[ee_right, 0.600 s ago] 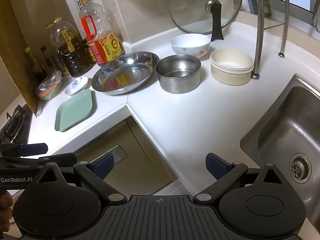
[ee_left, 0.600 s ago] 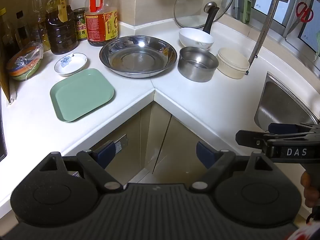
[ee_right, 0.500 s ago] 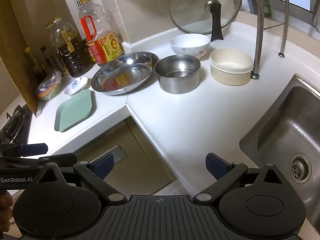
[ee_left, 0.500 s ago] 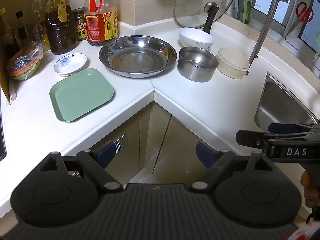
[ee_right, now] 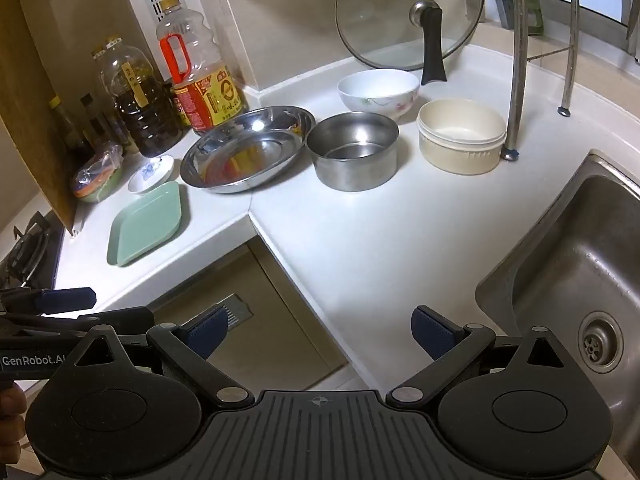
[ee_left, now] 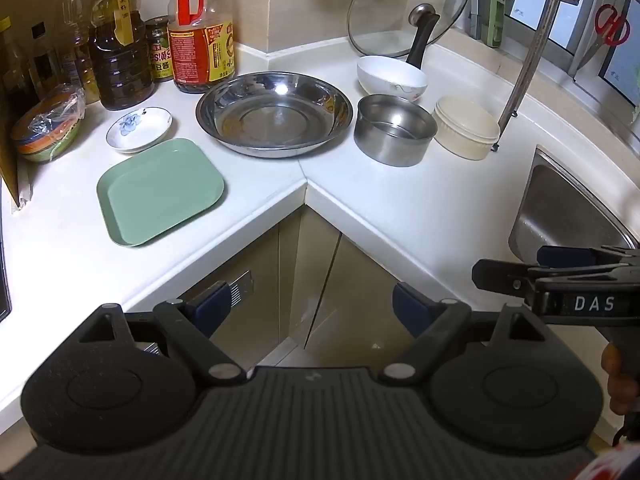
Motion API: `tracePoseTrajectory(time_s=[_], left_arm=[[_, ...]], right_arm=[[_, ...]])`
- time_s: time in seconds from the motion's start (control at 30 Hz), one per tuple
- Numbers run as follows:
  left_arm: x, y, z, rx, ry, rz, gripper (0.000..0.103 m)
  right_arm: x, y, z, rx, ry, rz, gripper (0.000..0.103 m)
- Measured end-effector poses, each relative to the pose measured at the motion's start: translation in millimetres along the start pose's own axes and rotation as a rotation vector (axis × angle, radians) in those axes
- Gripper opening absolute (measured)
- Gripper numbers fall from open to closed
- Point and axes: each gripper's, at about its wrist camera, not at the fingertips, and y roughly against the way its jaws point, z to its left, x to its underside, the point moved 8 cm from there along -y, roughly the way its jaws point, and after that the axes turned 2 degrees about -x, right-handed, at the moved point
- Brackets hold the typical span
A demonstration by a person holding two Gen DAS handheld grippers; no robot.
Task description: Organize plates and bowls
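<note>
On the white corner counter (ee_left: 420, 208) lie a green square plate (ee_left: 160, 190), a small white saucer (ee_left: 139, 128) with a blue flower, a wide steel dish (ee_left: 275, 114), a steel bowl (ee_left: 394, 130), a cream bowl (ee_left: 466, 128) and a white flowered bowl (ee_left: 391, 78). The same pieces show from the right wrist: green plate (ee_right: 146, 222), steel dish (ee_right: 248, 148), steel bowl (ee_right: 354, 150), cream bowl (ee_right: 460, 134), white bowl (ee_right: 378, 90). My left gripper (ee_left: 308, 304) hangs open in front of the counter's corner, empty. My right gripper (ee_right: 322, 330) is open over the counter's front edge, empty.
Oil and sauce bottles (ee_left: 200, 40) line the back left wall. A glass pan lid (ee_left: 404, 8) leans in the corner. A steel sink (ee_right: 580, 280) lies right, a gas hob (ee_right: 24, 256) left. A bagged stack of coloured bowls (ee_left: 46, 128) sits beside a wooden board.
</note>
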Motion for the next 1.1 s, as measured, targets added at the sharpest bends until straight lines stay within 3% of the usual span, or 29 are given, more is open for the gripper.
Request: tracePoseTrajectory(time_s=[1.1], left_arm=[[-4,-3,-8,-0.014,0.003,-0.006,0.086]], right_arm=[[-3,3,-9,-0.011,0.003,-0.005,0.098]])
